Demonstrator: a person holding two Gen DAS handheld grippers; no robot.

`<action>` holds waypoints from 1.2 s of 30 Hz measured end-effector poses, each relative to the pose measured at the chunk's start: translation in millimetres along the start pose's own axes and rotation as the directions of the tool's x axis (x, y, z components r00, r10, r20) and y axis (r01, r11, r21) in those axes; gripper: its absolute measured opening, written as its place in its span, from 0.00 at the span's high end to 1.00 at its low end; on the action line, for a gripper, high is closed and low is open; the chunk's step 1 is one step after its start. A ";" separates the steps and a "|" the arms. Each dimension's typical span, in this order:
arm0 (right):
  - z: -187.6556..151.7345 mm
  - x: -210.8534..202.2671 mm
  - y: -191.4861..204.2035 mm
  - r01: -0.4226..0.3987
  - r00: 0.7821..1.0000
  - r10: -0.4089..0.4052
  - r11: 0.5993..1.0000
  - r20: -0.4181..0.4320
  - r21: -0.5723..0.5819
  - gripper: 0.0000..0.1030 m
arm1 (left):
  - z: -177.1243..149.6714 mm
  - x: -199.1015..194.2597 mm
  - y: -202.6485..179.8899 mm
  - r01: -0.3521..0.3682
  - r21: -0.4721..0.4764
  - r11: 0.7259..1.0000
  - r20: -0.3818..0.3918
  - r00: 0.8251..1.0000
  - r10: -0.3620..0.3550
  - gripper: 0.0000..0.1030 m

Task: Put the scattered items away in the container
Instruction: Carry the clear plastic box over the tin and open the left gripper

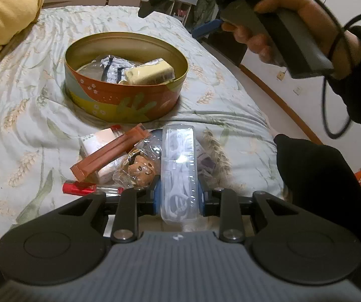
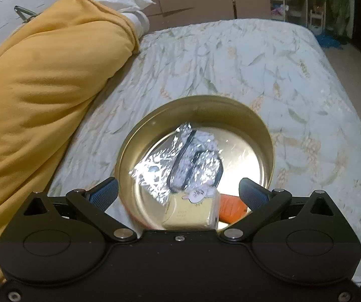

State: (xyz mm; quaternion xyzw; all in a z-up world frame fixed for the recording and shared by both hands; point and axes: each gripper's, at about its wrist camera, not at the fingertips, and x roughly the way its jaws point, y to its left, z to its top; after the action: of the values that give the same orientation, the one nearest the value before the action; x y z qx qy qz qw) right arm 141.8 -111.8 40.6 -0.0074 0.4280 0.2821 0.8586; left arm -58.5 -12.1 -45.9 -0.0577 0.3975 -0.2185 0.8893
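In the left wrist view the left hand-held gripper [image 1: 178, 196] is clamped on a clear case [image 1: 179, 171], its blue pads pressed to the case's two sides at lower centre; the case stands on edge, above the pile on the bed [image 1: 29, 115]; left of it lie a cookie bag [image 1: 137, 166], a brown sachet [image 1: 110, 154] across a white box [image 1: 97, 142], and a red tube [image 1: 80, 188] at the lower left of the pile; the tin [image 1: 120, 105] sits beyond, upper centre, holding a yellow pack [image 1: 150, 74] and a clear bag [image 1: 112, 65]; a hand [image 1: 281, 35] with the other tool shows at upper right.

In the right wrist view the right hand-held gripper [image 2: 178, 193] stands wide open with nothing pressed between its pads, above the near rim of the tin [image 2: 195, 100]; the yellow pack [image 2: 190, 214] lies inside, just below centre, free of both pads; a crinkled clear bag [image 2: 180, 161] lies on the tin's floor behind it; a yellow quilt [image 2: 42, 100] fills the left.
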 end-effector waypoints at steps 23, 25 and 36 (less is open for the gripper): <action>-114.0 -57.2 -53.6 -0.039 0.999 0.039 0.999 0.001 0.011 0.01 | 8.9 -3.0 -8.5 -0.039 0.020 0.999 -0.006 0.999 0.039 0.70; -122.9 -58.9 -58.5 -0.034 0.999 0.033 0.999 0.005 0.007 0.01 | 10.5 -4.2 -10.0 -0.045 0.025 0.999 -0.004 0.999 0.045 0.70; -150.6 -66.9 -83.2 -0.043 0.999 0.042 0.996 0.011 0.078 0.01 | 24.7 -9.1 -15.3 -0.080 0.044 0.996 0.017 0.997 0.079 0.70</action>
State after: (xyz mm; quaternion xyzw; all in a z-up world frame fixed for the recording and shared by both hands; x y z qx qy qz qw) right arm 40.9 -252.0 -24.4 0.0367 0.4346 0.2833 0.8541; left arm -51.0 -23.7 -18.7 -0.0234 0.3877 -0.1912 0.9014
